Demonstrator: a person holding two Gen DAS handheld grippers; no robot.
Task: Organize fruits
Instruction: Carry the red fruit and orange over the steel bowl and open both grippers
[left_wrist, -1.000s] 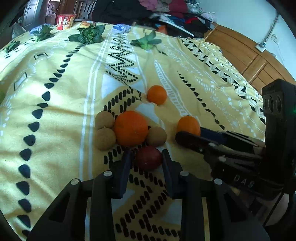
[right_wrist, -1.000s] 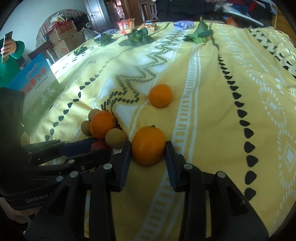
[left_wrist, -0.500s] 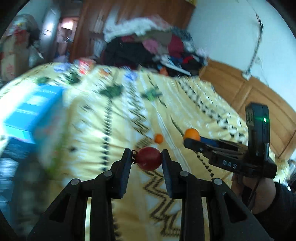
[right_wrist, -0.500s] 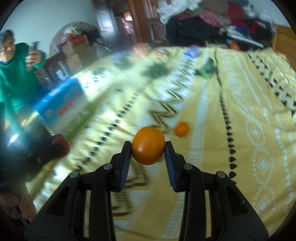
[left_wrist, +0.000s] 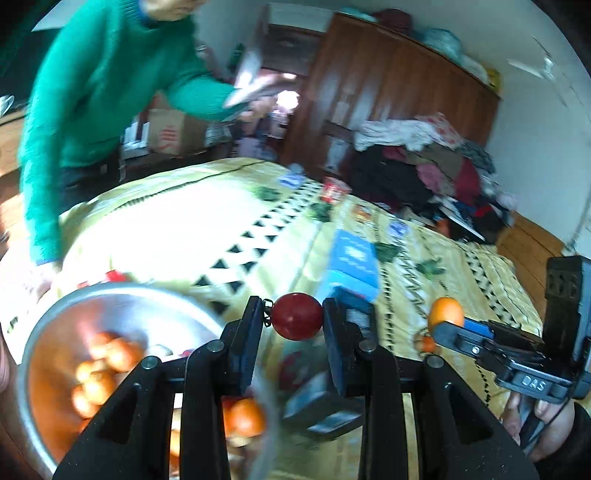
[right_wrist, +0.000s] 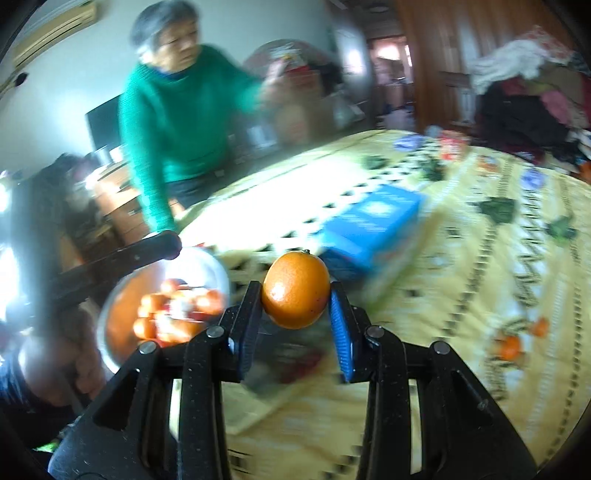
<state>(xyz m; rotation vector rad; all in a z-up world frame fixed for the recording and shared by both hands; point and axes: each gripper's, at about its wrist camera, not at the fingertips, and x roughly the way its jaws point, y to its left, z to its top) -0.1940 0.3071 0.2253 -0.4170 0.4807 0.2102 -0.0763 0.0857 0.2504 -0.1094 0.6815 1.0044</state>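
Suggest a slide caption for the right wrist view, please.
Right gripper carries an orange above the yellow bedspread toward a metal bowl of fruit.

Brown wardrobe (left_wrist: 391, 99) — yellow-covered bed (left_wrist: 461, 266)

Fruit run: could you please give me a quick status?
Left gripper shut on red fruit. Right gripper shut on orange. Metal bowl lower left, holding fruit. Nothing blocking.

Bystander and clutter around the bed.
A person in a green sweater (right_wrist: 173, 122) stands at the far side of the yellow patterned bedspread (left_wrist: 461, 266). A blue box (right_wrist: 373, 225) lies on it among small leafy greens (right_wrist: 496, 208). Piled clothes (left_wrist: 424, 158) sit beside a wooden wardrobe (left_wrist: 391, 77). Cardboard box (left_wrist: 170, 131) behind.
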